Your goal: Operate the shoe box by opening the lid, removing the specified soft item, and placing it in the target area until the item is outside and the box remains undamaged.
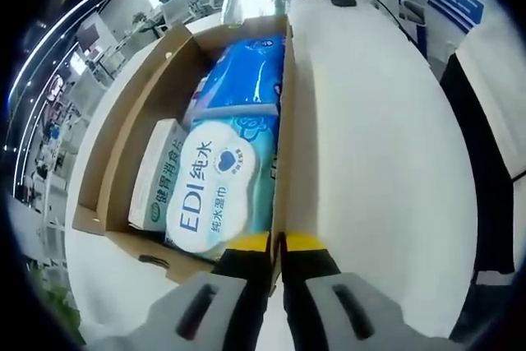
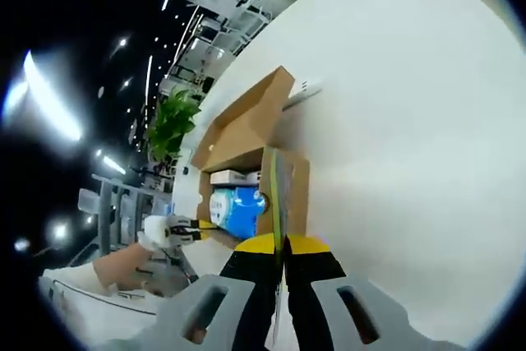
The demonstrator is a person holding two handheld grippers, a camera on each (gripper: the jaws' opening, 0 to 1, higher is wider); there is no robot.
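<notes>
**Lid up, soft pack not yet out**

The shoe box point(image 1: 123, 178) stands open on the white table point(image 1: 386, 162), so the first step looks done. Both grippers are clamped on cardboard. The left gripper point(image 1: 278, 242) has its yellow-tipped jaws closed thin on the box's long wall at about 6 o'clock in the left gripper view. The right gripper point(image 2: 283, 244) pinches a cardboard edge the same way at 6 o'clock in the right gripper view; from that angle I cannot say whether it is the lid or a wall. The raised lid flap point(image 2: 246, 125) leans off toward 11 o'clock there.

What is left, to my eye, is everything else: the lifting out and the setting down. No target area is marked that I can make out.

By count: one box, two grippers, and three things inside. The wet-wipes pack point(image 1: 222, 191), blue with a white oval label, lies nearest, touching the gripped wall. A second blue soft packet point(image 1: 246, 76) lies beyond it toward 12 o'clock. A small white carton point(image 1: 156, 174) sits just beside the wipes at 9 o'clock.
</notes>
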